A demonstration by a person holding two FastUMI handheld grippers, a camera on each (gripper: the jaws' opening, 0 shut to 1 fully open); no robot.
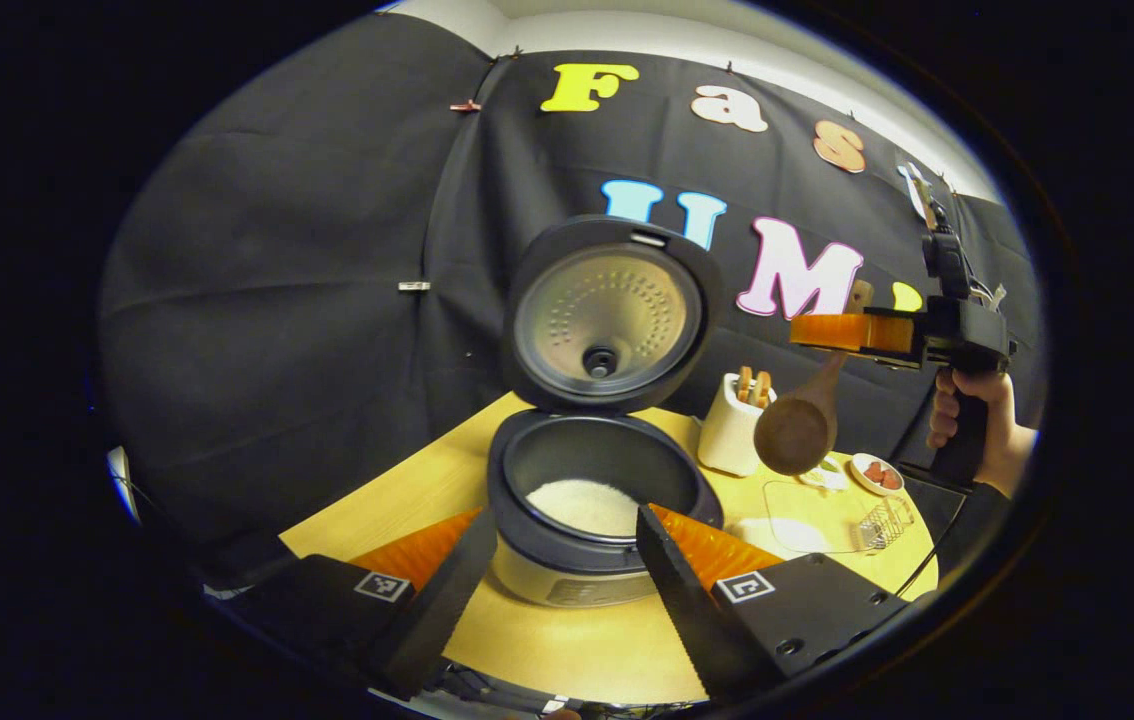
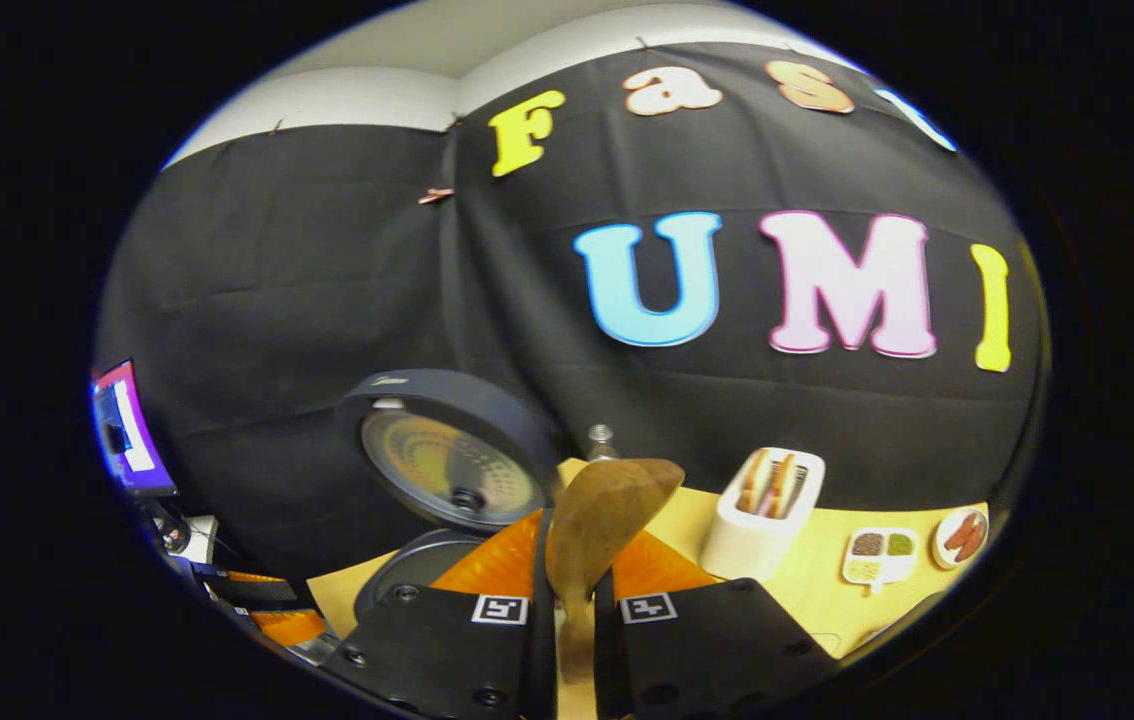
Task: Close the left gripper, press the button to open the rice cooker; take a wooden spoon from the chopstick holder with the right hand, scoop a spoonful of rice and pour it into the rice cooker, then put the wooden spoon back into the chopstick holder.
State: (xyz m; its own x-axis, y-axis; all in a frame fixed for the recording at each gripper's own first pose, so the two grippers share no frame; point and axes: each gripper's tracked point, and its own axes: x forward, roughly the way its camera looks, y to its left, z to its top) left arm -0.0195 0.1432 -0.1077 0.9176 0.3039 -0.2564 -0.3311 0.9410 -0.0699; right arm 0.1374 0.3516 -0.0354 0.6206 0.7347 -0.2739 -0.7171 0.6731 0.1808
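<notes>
Standing on the yellow table [image 1: 567, 650] is one rice cooker [image 1: 587, 520] with its lid [image 1: 612, 315] raised upright and white rice [image 1: 585, 505] inside the pot. One white chopstick holder [image 1: 730, 425] stands just beside it, with wooden handles inside. The left gripper [image 1: 567, 560] is low before the cooker, its fingers spread wide and empty. The right gripper [image 2: 567, 600], carried by a hand [image 1: 967, 420] in the air, is clamped on the handle of one wooden spoon [image 2: 597, 520]. In the left gripper view the spoon hangs bowl down near the holder, above the table.
</notes>
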